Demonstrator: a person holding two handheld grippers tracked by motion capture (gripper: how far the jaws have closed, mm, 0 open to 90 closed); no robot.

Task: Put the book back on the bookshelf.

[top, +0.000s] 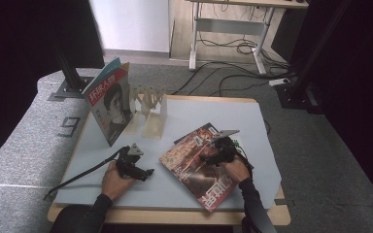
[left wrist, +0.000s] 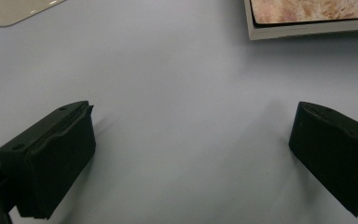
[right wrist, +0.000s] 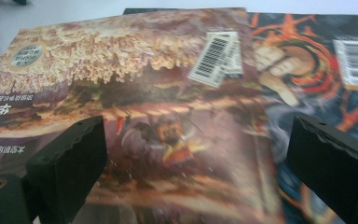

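The landmark taken was the top magazine (top: 198, 167), which lay flat on the pale blue table mat (top: 126, 194), its lower corner near the mat's near edge. Its cover was reddish-brown with large pale characters along the near side. In the right gripper view the same top magazine (right wrist: 135, 93) carried a barcode sticker (right wrist: 214, 58) near its far edge. A second magazine (right wrist: 317, 79) lay under it, protruding past one side and bearing a barcode sticker of its own.

The right gripper (top: 212, 156) was positioned over the far half of the top magazine, held in the person's right hand (top: 235, 169). In its own view the right gripper (right wrist: 196, 163) had its jaws spread wide, one to either side of the cover, with nothing between them. Whether the jaw tips touched the cover could not be determined.

The left gripper (top: 143, 171) lay well to the left of the top magazine, low over bare mat, held in the left hand (top: 114, 178). In its own view the left gripper (left wrist: 191, 154) was likewise wide open and empty, with a corner of the top magazine (left wrist: 307, 18) visible ahead.

Beyond and left of the top magazine stood a pale rack (top: 150, 109), with an upright magazine (top: 109, 104) leaning at its left end.
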